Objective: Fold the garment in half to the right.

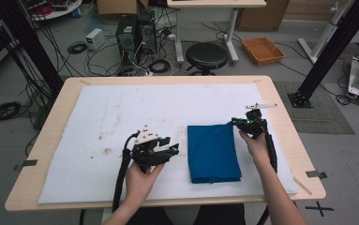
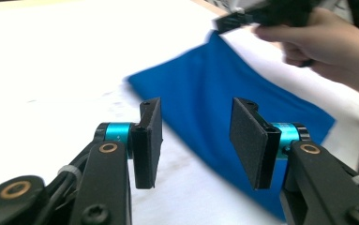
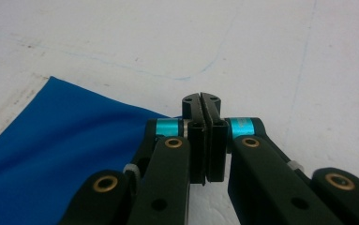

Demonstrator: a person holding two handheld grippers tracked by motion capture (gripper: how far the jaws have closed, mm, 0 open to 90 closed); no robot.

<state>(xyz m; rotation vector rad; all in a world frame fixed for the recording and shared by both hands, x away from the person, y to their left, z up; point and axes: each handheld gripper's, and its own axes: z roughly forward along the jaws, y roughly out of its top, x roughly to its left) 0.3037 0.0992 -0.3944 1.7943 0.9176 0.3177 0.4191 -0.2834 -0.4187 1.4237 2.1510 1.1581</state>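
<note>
— Blue cloth (image 1: 213,152), folded into a rectangle, lies on the white mat (image 1: 97,122), right of centre. Who has hold of it?

— The right gripper (image 1: 233,123) does, I think. Its jaws are pressed together at the cloth's far right corner, and in the right gripper view the fabric runs up to the pads, so it looks pinched there, though the pinch itself is hidden.

— And the left gripper (image 1: 171,148)?

— Its jaws stand about half open with nothing between them, hovering over the mat just left of the cloth, pointing toward it.

— So how should the fold go?

— My guess: the left should take the near or left edge squarely, pads flat on the fabric, before the right lifts. Lift low and level so the layers don't slide apart.

— What about the surface?

— The mat is stained and scuffed, covering a light wooden table (image 1: 285,117). Beyond it the floor holds tangled cables (image 1: 139,61), computer towers, a black stool (image 1: 206,56) and an orange tray (image 1: 263,50).
</note>
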